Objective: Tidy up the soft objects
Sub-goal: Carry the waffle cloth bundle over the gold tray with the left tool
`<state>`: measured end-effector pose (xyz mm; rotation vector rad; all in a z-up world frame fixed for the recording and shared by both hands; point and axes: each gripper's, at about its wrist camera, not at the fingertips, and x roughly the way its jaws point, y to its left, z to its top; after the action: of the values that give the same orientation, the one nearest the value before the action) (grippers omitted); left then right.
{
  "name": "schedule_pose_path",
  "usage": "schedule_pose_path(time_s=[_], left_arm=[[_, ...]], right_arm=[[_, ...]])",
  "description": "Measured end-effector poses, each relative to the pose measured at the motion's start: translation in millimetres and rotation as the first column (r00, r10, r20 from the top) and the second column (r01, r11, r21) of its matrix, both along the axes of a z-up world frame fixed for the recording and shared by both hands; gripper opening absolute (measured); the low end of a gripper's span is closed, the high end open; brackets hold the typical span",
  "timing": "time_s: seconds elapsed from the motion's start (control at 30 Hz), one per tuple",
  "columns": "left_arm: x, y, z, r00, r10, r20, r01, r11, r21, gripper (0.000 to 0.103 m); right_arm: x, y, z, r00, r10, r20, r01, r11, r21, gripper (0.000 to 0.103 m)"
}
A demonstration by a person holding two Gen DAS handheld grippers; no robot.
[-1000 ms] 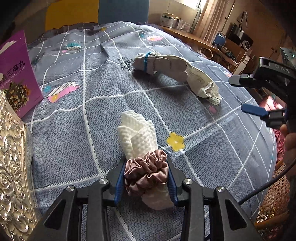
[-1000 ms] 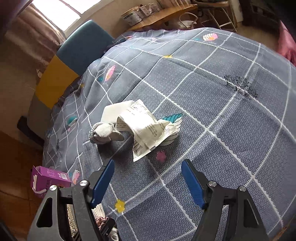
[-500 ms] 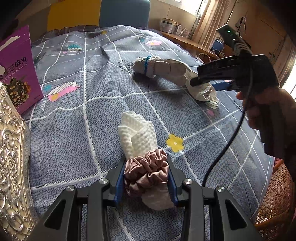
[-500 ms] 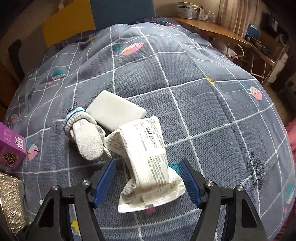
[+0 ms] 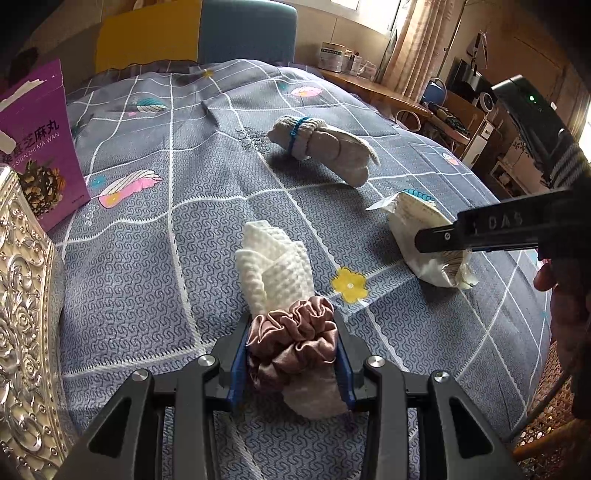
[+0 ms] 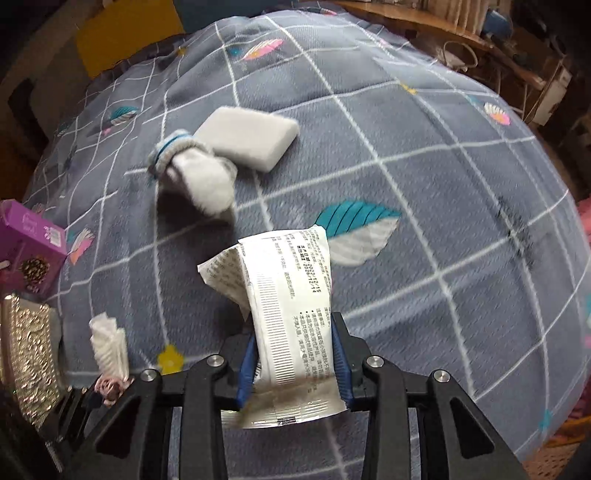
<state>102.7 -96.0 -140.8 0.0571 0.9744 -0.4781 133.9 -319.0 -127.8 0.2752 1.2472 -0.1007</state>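
Note:
My left gripper (image 5: 291, 360) is shut on a rolled white waffle cloth (image 5: 275, 264) ringed by a pink satin scrunchie (image 5: 295, 341), low over the grey quilt. My right gripper (image 6: 293, 360) is shut on a white printed tissue pack (image 6: 291, 314) and holds it just above the quilt. The pack (image 5: 424, 236) also shows in the left wrist view, to the right of the cloth. A grey sock bundle with a blue band (image 6: 195, 177) lies beyond, beside a white sponge block (image 6: 249, 138). The cloth and scrunchie (image 6: 109, 347) show at lower left in the right wrist view.
A purple box (image 5: 37, 140) and an embossed silver box (image 5: 22, 332) stand at the left edge of the quilt (image 5: 155, 229). A yellow and blue headboard (image 5: 192, 33) is behind. A wooden desk (image 5: 388, 92) with clutter runs along the far right.
My right gripper has come down over the tissue pack, shut on it and pulled it away from the sock and sponge. My left gripper still holds the cloth, barely moved.

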Motion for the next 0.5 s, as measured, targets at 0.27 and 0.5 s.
schedule_pose_path(time_s=[0.27,0.5], left_arm=[[-0.4,-4.4,1.0,1.000,-0.003,0.008,0.003,0.999,0.035,0.039],[8.3,-13.8,16.1,0.999,-0.010,-0.034,0.013,0.997,0.076,0.037]], right_arm=[[1.9,-0.7,-10.1,1.000,-0.006,0.006,0.006,1.000,0.024,0.042],[3.7,4.9,-11.8,1.000,0.020,0.011,-0.020,1.000,-0.003,0.042]])
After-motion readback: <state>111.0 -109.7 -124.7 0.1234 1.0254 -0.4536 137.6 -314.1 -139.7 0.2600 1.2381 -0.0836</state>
